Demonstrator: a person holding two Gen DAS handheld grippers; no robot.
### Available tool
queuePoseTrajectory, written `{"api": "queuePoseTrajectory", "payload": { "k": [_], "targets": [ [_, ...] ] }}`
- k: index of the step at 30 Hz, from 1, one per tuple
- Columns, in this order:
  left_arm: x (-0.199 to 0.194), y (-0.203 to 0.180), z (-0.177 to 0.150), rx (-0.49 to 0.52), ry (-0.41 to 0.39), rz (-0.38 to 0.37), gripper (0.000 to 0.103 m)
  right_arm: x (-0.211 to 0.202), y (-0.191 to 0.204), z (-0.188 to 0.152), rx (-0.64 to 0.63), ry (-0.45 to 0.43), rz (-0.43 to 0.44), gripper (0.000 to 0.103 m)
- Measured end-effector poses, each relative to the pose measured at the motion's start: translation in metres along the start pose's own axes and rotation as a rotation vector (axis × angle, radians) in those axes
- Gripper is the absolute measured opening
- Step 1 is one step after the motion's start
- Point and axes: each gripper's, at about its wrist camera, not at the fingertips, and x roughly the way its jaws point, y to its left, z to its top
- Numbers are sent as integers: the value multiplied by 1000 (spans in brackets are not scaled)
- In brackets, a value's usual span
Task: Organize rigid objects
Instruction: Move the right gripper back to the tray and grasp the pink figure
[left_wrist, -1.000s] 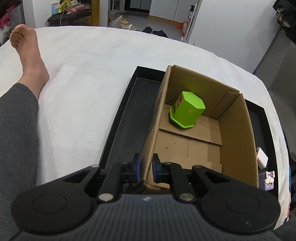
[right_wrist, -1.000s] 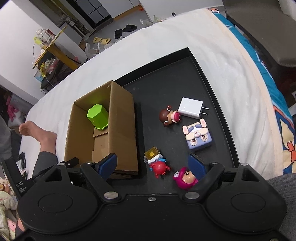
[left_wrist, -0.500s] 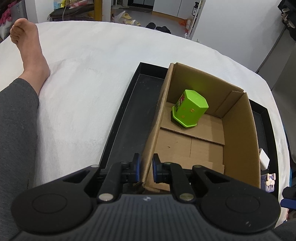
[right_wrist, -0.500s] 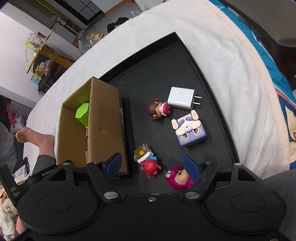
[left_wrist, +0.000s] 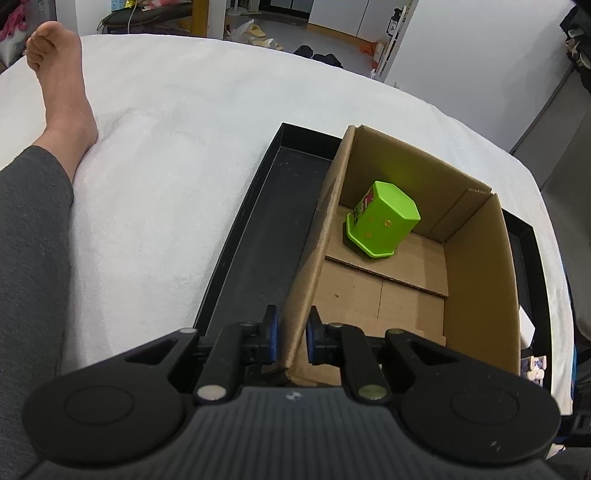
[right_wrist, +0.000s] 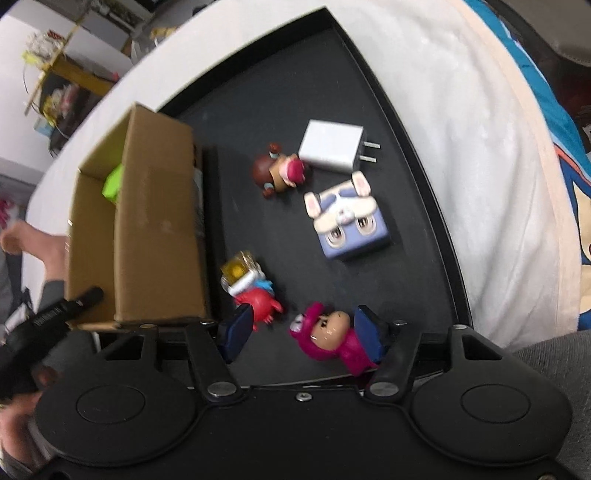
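Pick-up step: we close the right claw (right_wrist: 303, 332) around the pink-hooded toy figurine (right_wrist: 332, 338).
Left claw (left_wrist: 291, 334) pinches the brown cardboard box (left_wrist: 476, 280) wall; next we need a firm squeeze, then a lift boxward.

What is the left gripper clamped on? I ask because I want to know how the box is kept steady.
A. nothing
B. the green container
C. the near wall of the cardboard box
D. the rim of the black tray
C: in the left wrist view the left gripper has its blue pads shut on the near wall of the cardboard box, while the green container stands untouched inside.
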Motion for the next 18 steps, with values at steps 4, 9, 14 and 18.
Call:
{"api": "queuePoseTrajectory", "payload": {
  "k": [4, 9, 14, 18],
  "targets": [
    [0, 0, 0, 0, 0, -2, 14, 9, 3, -2, -28, 32, -60, 60],
    [-1, 3, 0, -4, -1, -12, 14, 22, 13, -6, -90, 66, -121, 61],
    [-1, 4, 0, -4, -2, -15, 14, 35, 18, -9, -140, 99, -170, 61],
    [0, 5, 0, -3, -1, -21, 14, 44, 25, -16, -193, 114, -222, 51]
  ]
}}
